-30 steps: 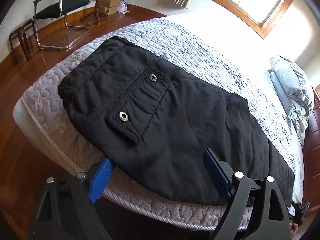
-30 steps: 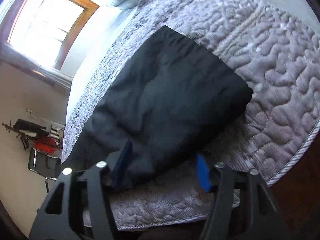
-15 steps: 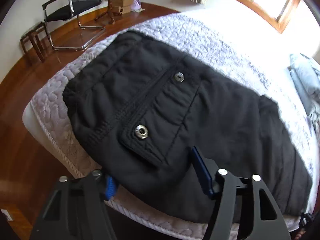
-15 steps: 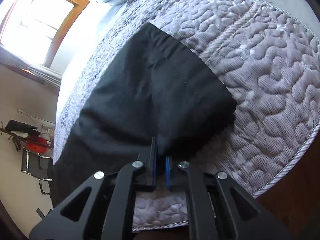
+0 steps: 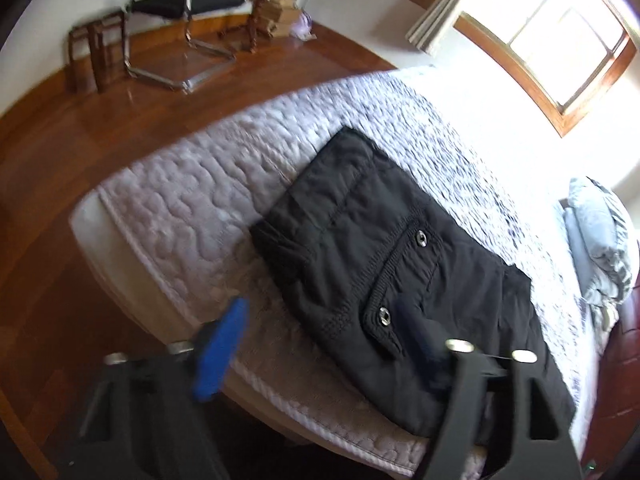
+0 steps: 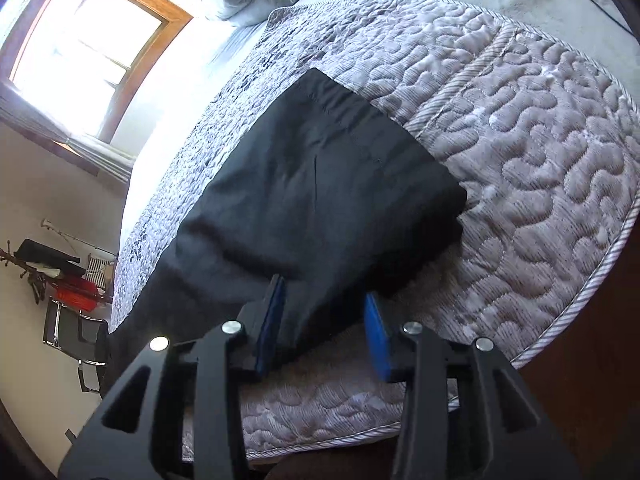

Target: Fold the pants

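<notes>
Black pants (image 5: 400,248), folded, snap-flap pocket up

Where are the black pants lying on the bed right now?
The black pants lie on the quilted mattress along its near edge: lower right in the left wrist view, with the pillows beyond; centre in the right wrist view.

The pants (image 5: 400,248) are matt black woven cloth with shiny metal snaps (image 5: 421,237). The bed (image 5: 192,216) wears a quilted, bumpy grey cover. The floor (image 5: 80,128) is glossy polished wood. The chair (image 5: 180,4) has a chromed metal frame. Each tool's frame looks like matt black plastic with blue pads (image 6: 378,332).
</notes>
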`<state>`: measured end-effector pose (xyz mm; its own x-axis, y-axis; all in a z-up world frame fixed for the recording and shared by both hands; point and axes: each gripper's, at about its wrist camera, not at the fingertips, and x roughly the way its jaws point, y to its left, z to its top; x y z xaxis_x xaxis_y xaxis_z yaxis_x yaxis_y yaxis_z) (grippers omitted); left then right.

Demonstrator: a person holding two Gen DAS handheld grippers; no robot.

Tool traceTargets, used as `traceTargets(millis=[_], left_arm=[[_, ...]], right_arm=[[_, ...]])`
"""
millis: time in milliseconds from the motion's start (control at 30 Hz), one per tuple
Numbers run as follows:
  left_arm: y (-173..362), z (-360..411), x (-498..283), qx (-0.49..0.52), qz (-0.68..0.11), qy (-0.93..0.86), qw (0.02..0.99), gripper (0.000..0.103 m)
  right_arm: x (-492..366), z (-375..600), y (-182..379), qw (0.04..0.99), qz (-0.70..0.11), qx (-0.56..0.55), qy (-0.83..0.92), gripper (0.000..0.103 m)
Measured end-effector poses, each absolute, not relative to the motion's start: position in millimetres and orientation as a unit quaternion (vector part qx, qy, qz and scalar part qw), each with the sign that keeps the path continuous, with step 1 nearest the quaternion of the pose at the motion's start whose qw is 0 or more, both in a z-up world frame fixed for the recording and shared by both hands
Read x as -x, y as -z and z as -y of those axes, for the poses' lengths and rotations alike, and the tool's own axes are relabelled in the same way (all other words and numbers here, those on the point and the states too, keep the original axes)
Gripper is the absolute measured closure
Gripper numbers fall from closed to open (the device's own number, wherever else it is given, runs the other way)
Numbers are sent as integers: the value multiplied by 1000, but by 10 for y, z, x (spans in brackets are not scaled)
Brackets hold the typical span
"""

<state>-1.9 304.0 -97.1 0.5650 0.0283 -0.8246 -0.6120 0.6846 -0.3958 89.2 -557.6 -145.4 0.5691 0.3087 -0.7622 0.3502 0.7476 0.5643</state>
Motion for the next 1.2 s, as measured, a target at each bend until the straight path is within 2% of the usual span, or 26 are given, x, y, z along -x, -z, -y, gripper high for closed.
traceTargets(millis=[33,133,333,400,433,467,500,533,600,667,900,1200], left_arm=[[1012,-3043,-17,355,-426,-189,811,58],[1142,-3044,-119,364,-434,-209,797,59],[1243,-3182,-161,412,-409,-223,783,74],[1145,-3222,-173,407,-393,-218,795,74],[1120,-3231,-195,401,-394,-221,797,71],[1133,-3234,-239,397,-404,-229,792,44],[1176,-3227,-276,390,-421,-241,783,27],[1200,-3208,-288,380,-426,-250,782,17],[1175,-3136,-290,353,-417,-252,798,16],[1109,-3057,-294,326,-420,-244,811,3],[854,-2623,-277,247,-446,-236,827,4],[1000,-2139,-323,215,-496,-180,822,4]], right_arm=[[-911,5536,1473,811,-466,-353,14,64],[-939,5447,1469,812,-471,-344,16,64],[-991,5379,1451,814,-473,-336,20,64],[-1018,5350,1432,815,-472,-336,18,64],[-1047,5345,1440,815,-473,-335,17,64],[-1066,5338,1438,815,-475,-332,17,64],[-1082,5319,1440,816,-476,-327,18,63],[-1092,5307,1446,816,-477,-325,18,63],[-1095,5304,1457,815,-478,-328,18,62],[-1089,5317,1459,812,-477,-336,17,59],[-977,5460,1361,811,-450,-373,2,49],[-763,5664,1589,783,-434,-445,-10,49]])
